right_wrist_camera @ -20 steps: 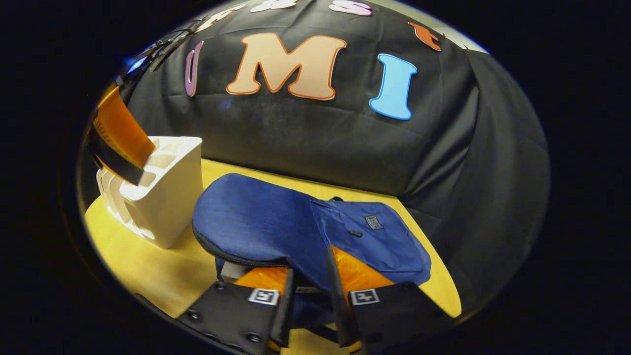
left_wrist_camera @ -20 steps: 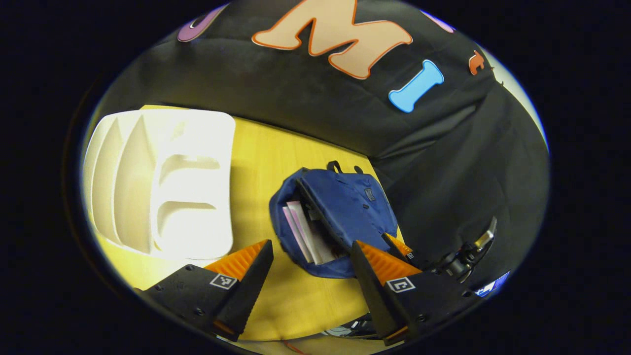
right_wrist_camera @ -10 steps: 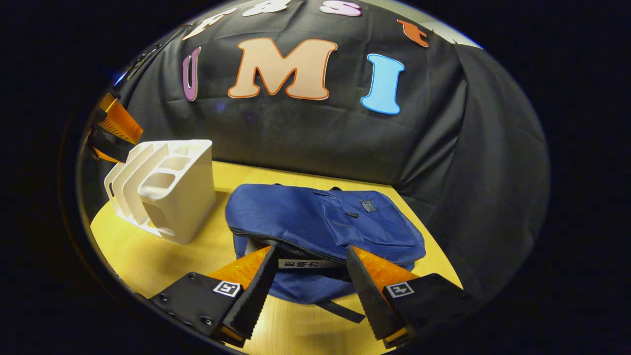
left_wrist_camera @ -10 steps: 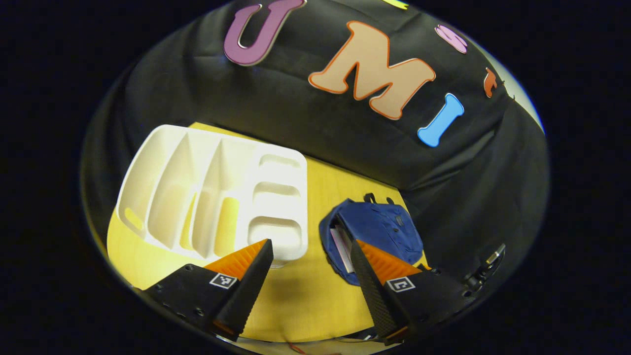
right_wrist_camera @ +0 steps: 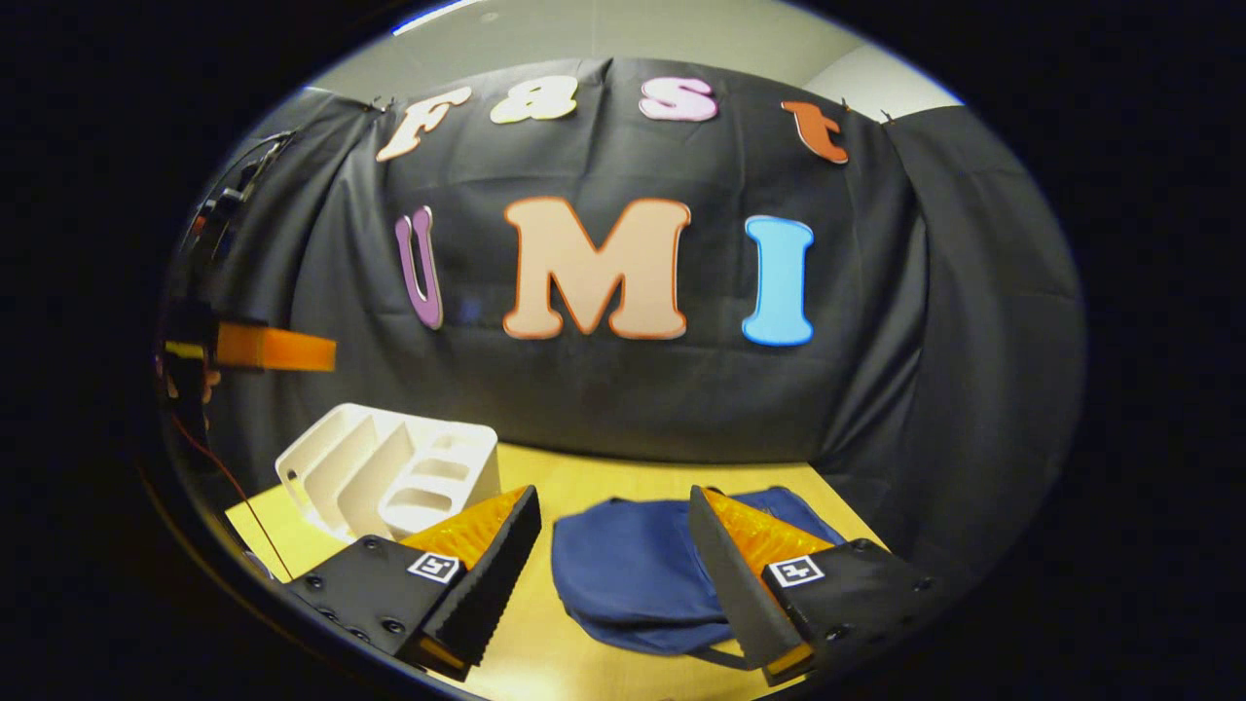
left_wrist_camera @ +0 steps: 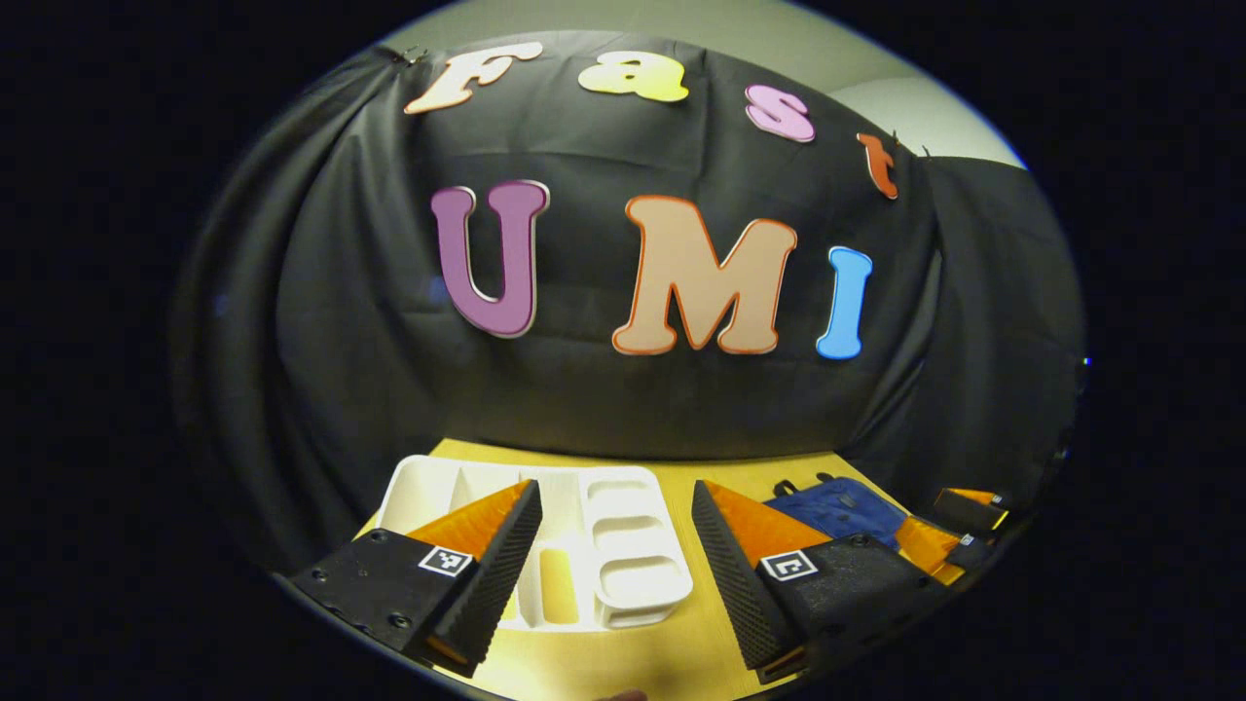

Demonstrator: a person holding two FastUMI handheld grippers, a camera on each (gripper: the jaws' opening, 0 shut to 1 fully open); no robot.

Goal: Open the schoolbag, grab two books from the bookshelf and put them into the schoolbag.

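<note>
Right gripper (right_wrist_camera: 613, 545) gapes above flat-lying schoolbag (right_wrist_camera: 633, 579).

Both the left tool (left_wrist_camera: 615, 506) and right tool (right_wrist_camera: 613, 511) gape wide, apparently empty.

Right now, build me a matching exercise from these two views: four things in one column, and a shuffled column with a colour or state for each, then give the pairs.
Things:
1. schoolbag
2. bookshelf
3. table
4. right hand-held gripper

Colour or state:
A. white, slots without books
B. yellow wood top
C. open, holding nothing
D. blue, lying flat

Pairs: 1-D, 2-A, 3-B, 4-C
</note>
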